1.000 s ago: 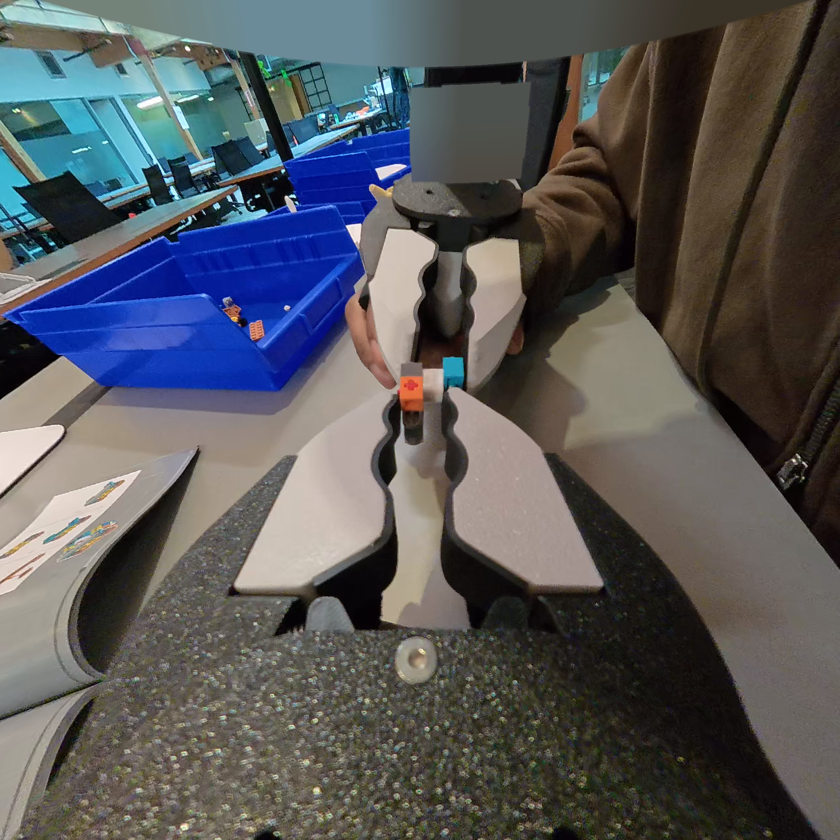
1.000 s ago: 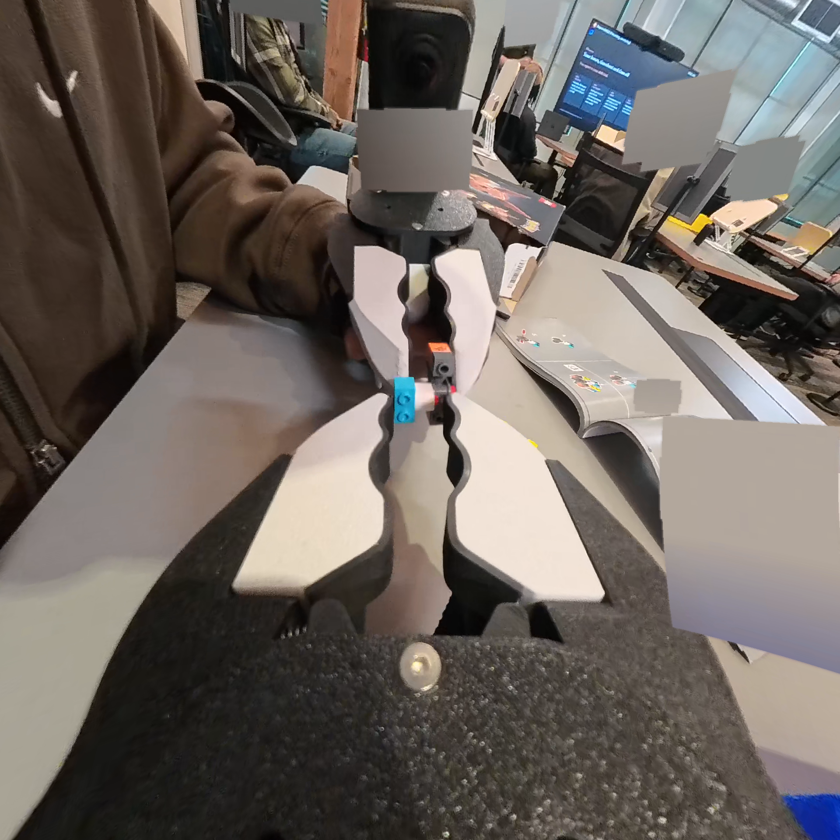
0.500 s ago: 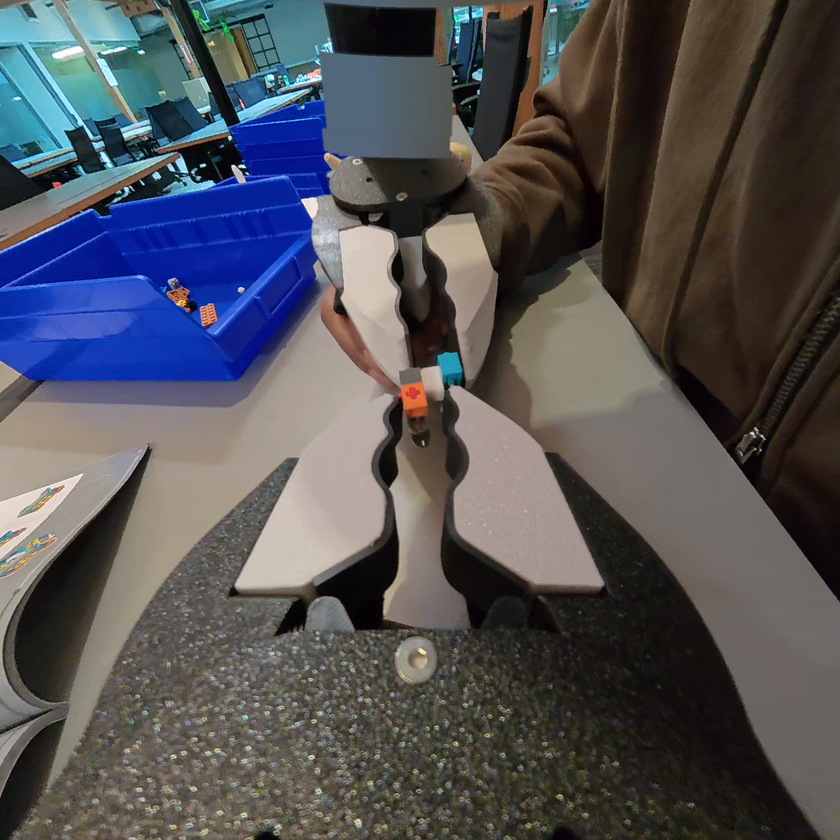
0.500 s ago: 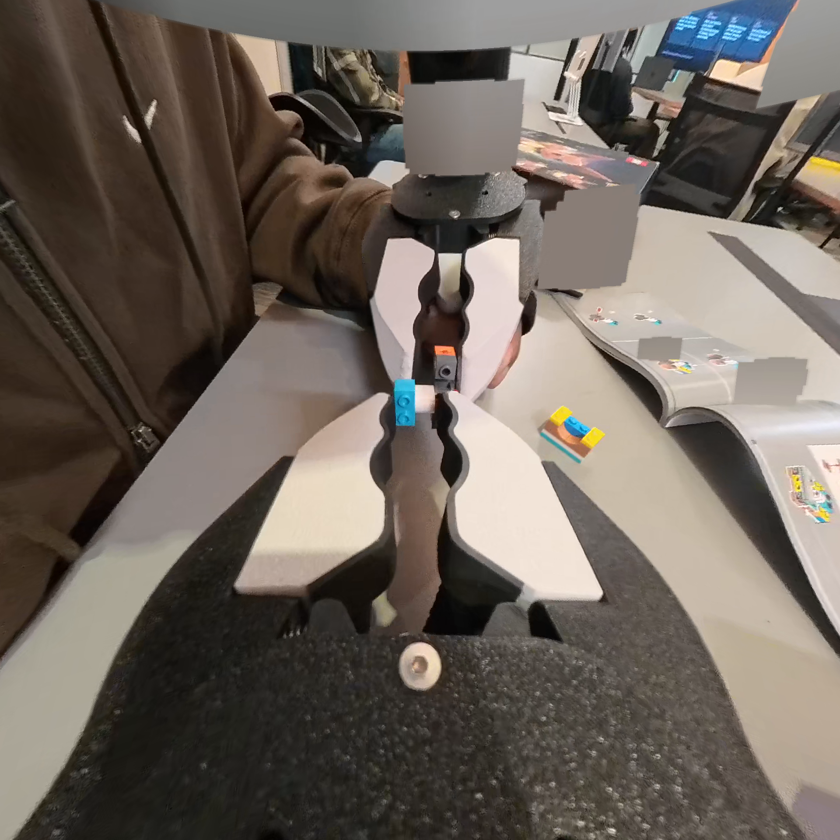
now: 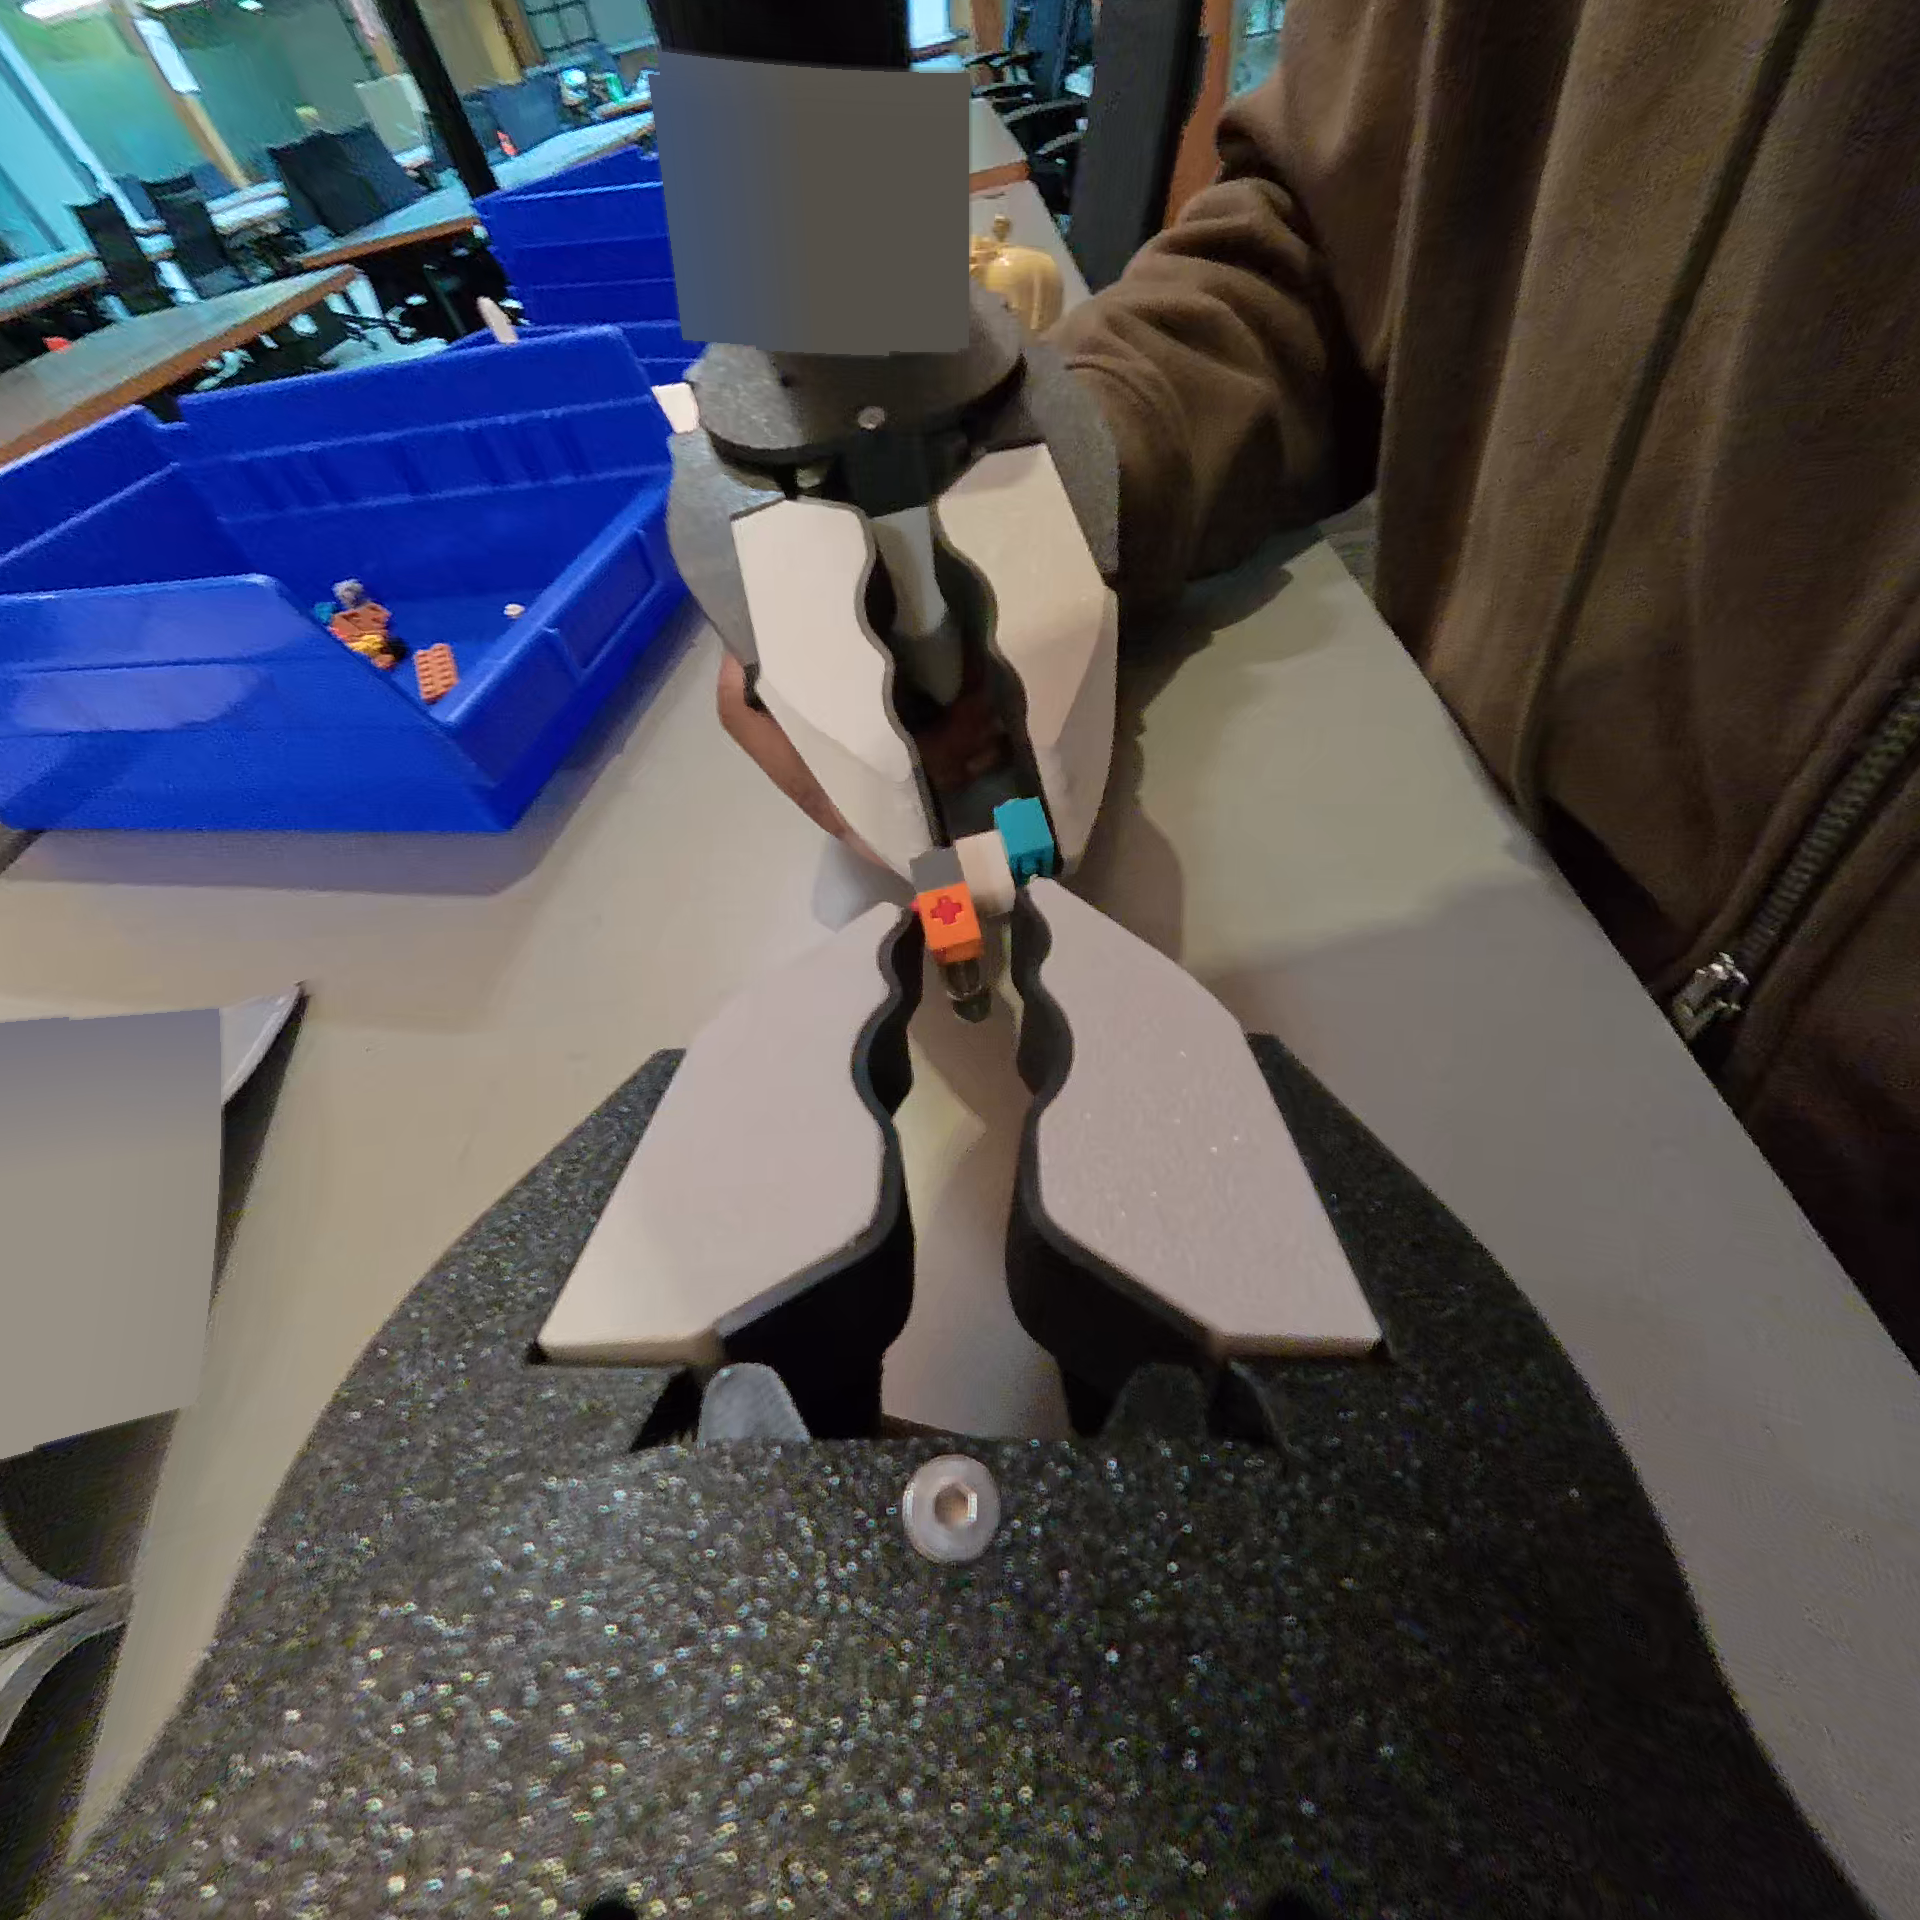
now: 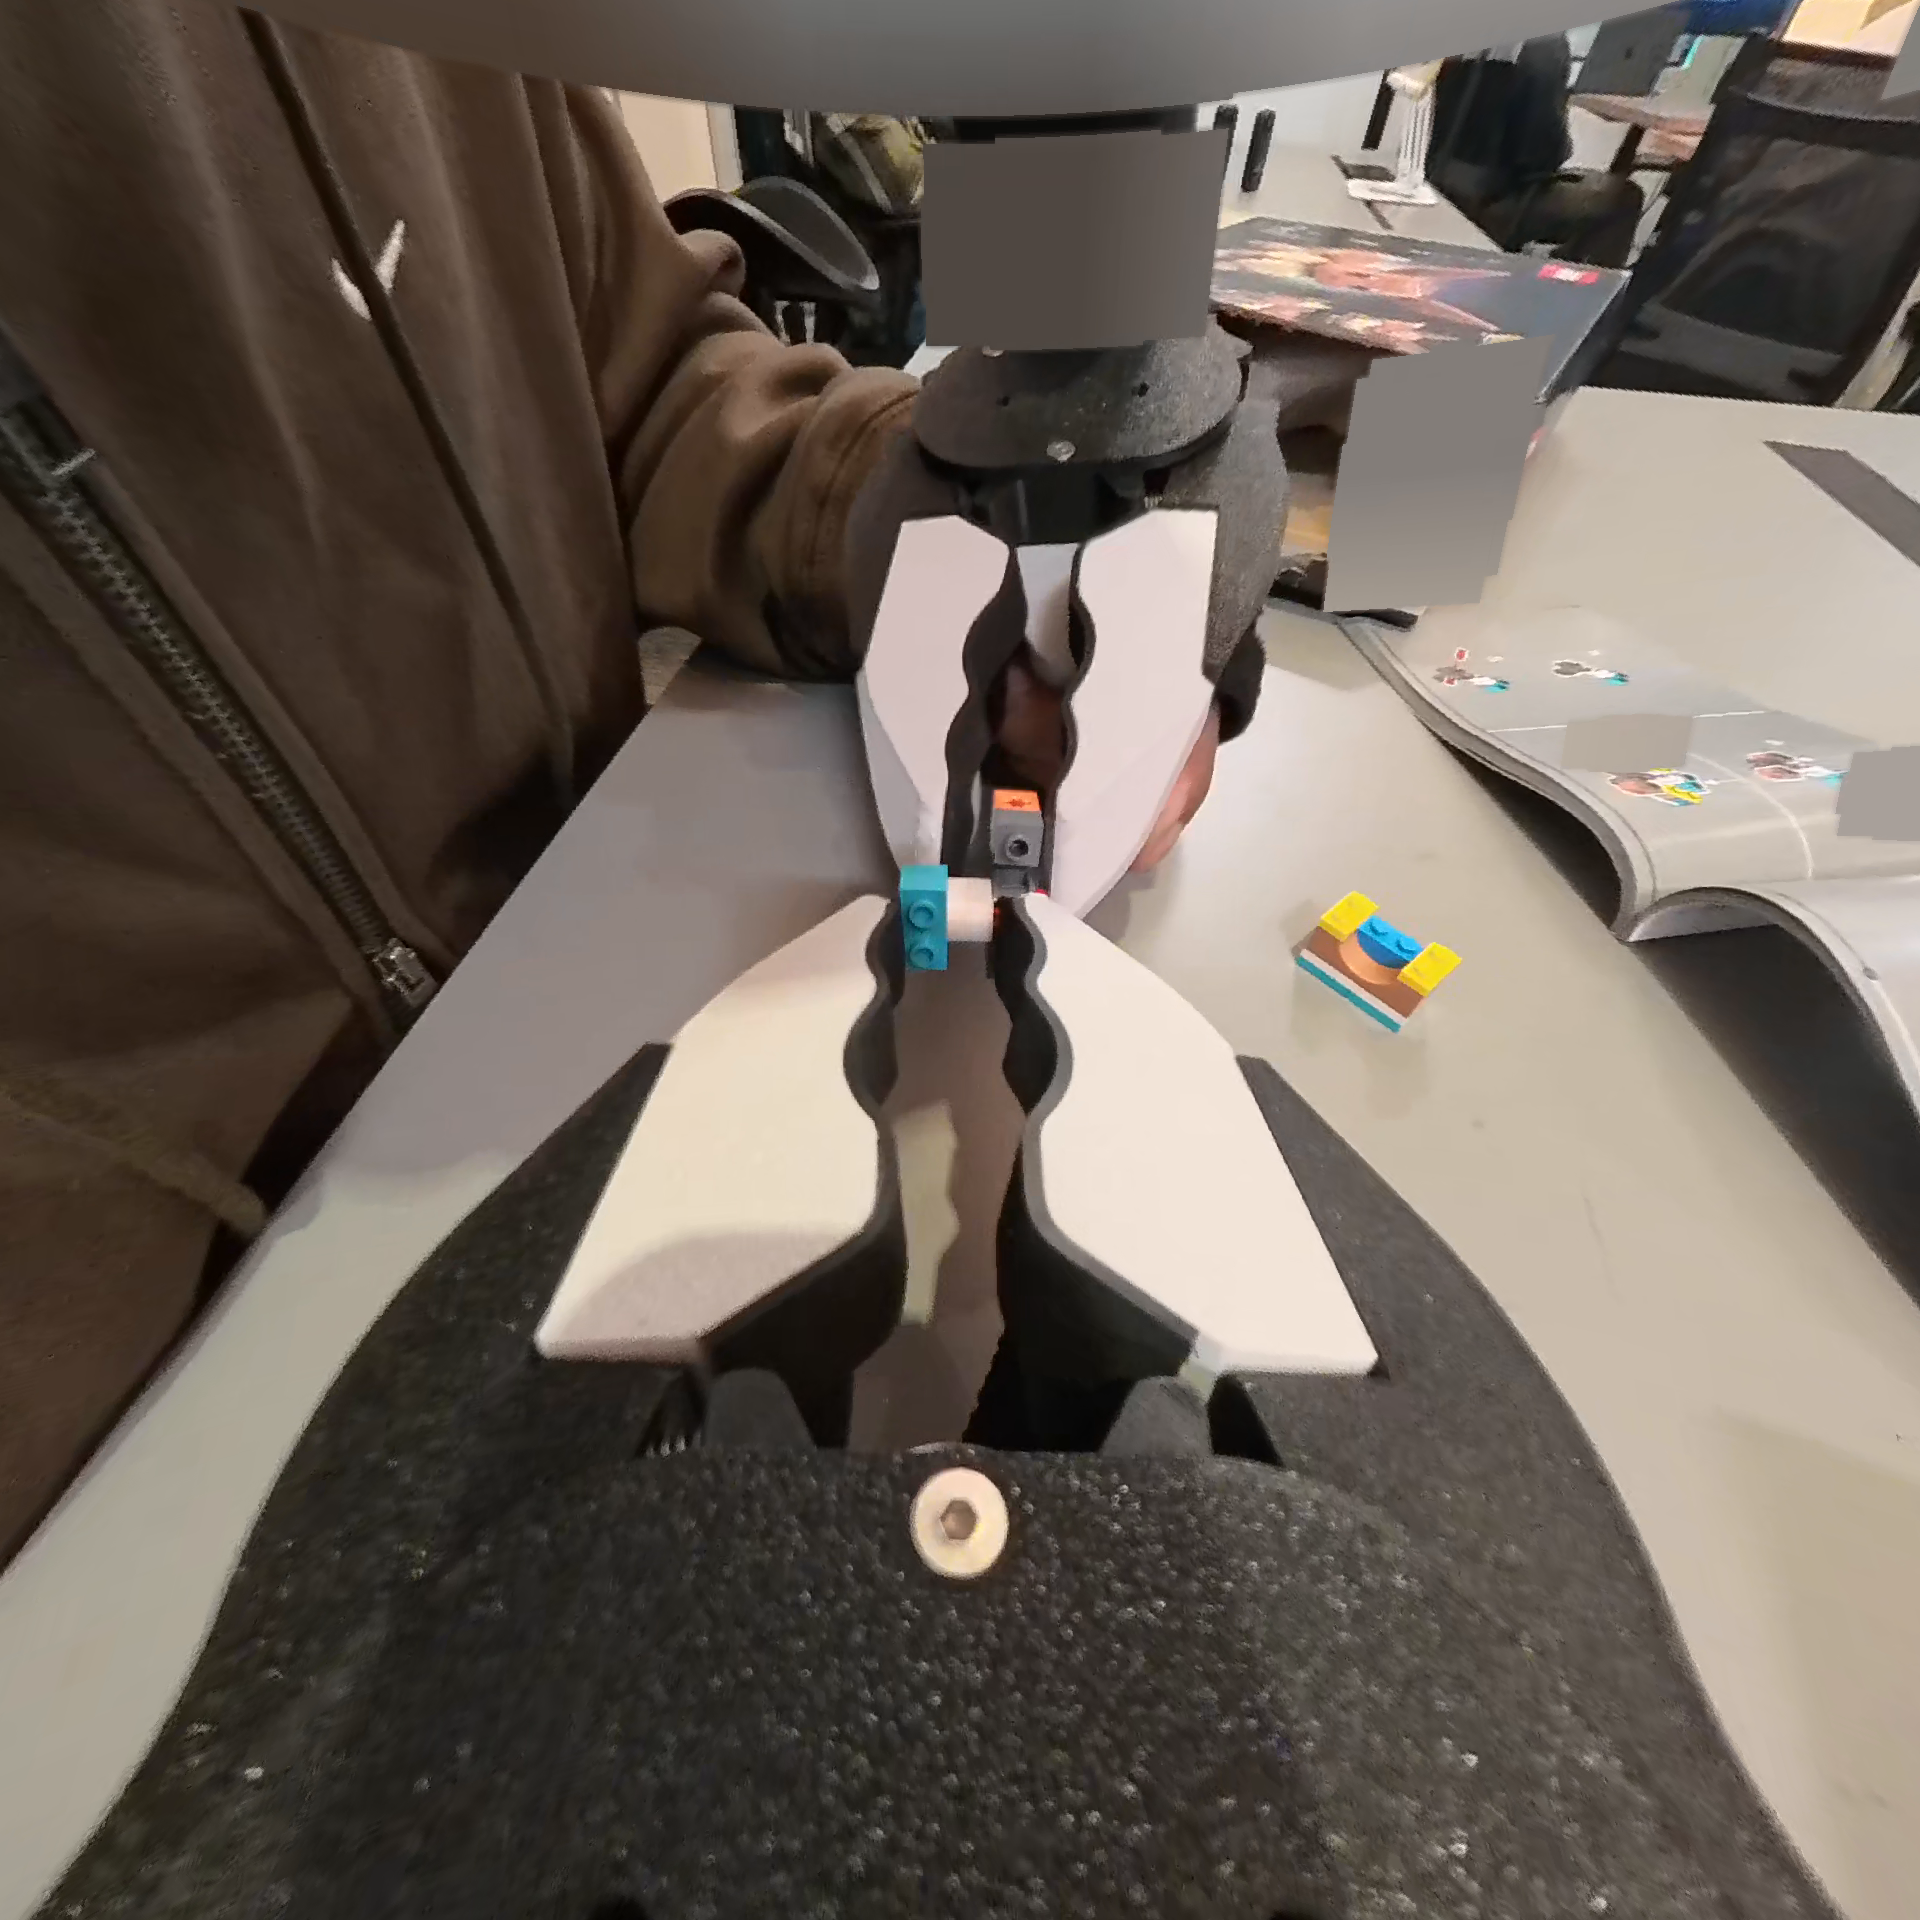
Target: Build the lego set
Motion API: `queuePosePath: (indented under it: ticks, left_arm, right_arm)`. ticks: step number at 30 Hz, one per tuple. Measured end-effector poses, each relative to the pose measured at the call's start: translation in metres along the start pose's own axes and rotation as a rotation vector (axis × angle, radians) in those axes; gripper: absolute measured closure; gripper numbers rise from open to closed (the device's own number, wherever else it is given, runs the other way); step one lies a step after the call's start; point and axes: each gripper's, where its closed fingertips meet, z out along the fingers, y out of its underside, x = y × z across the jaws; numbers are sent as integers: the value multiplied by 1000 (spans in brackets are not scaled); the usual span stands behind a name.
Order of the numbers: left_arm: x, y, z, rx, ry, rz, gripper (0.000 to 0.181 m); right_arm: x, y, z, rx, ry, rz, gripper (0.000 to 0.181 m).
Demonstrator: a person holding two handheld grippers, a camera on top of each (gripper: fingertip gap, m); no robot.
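The grey table (image 6: 1558,1195) carries everything, and the person in the brown hoodie (image 5: 1662,416) leans in at its edge; across the table from the hoodie sits the big blue bin (image 5: 343,665), a few loose orange bricks (image 5: 436,670) on its floor; the open instruction booklet (image 6: 1714,790) curls on the table's far side; a small brown, blue and yellow sub-build (image 6: 1377,961) rests on the table just beside the grippers; above the table the left gripper (image 5: 961,930) and right gripper (image 6: 951,920) meet tip to tip, crowding each other's view; the left is clenched on the orange and grey piece (image 5: 948,920), the right pinches the teal and white piece (image 6: 940,914); the two pieces touch.
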Motion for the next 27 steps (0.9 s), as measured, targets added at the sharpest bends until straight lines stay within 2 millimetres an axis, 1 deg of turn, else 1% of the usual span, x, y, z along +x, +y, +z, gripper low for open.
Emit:
queuePosePath:
  ticks: [5, 6, 9, 14, 16, 18, 20, 22, 23, 24, 27]
  left_arm:
    - [0, 1, 1, -5, -2, 5, 164]
    - [-5, -2, -1, 12, -30, -8, 164]
    - [-15, 2, -2, -2, -80, -37, 164]
    - [-20, 5, -1, -17, -100, -39, 164]
    - [-22, 8, -2, -29, -113, -36, 164]
    - [-22, 8, -2, -32, -114, -40, 164]
    - [-22, 8, -1, -32, -109, -40, 164]
    - [-21, 9, 0, -34, -104, -40, 164]
    - [-20, 8, 0, -31, -99, -44, 164]
    - [-19, 8, 1, -28, -96, -48, 164]
    - [-18, 7, 1, -22, -86, -60, 164]
  right_arm:
    - [0, 1, 0, 4, -5, -5, 164]
    - [4, -1, -1, 23, 21, -16, 164]
    - [15, -1, -1, 17, 89, 4, 163]
    - [20, 3, -2, -20, 153, -73, 163]
    - [21, 2, -4, -15, 164, -78, 161]
    - [21, -1, -5, 0, 162, -71, 159]
    - [22, 2, -4, -19, 168, -65, 155]
    - [22, 5, -2, -34, 167, -67, 156]
    - [21, 5, -2, -34, 166, -70, 157]
    - [21, 4, -1, -32, 165, -75, 163]
    - [19, 4, -2, -33, 153, -80, 163]
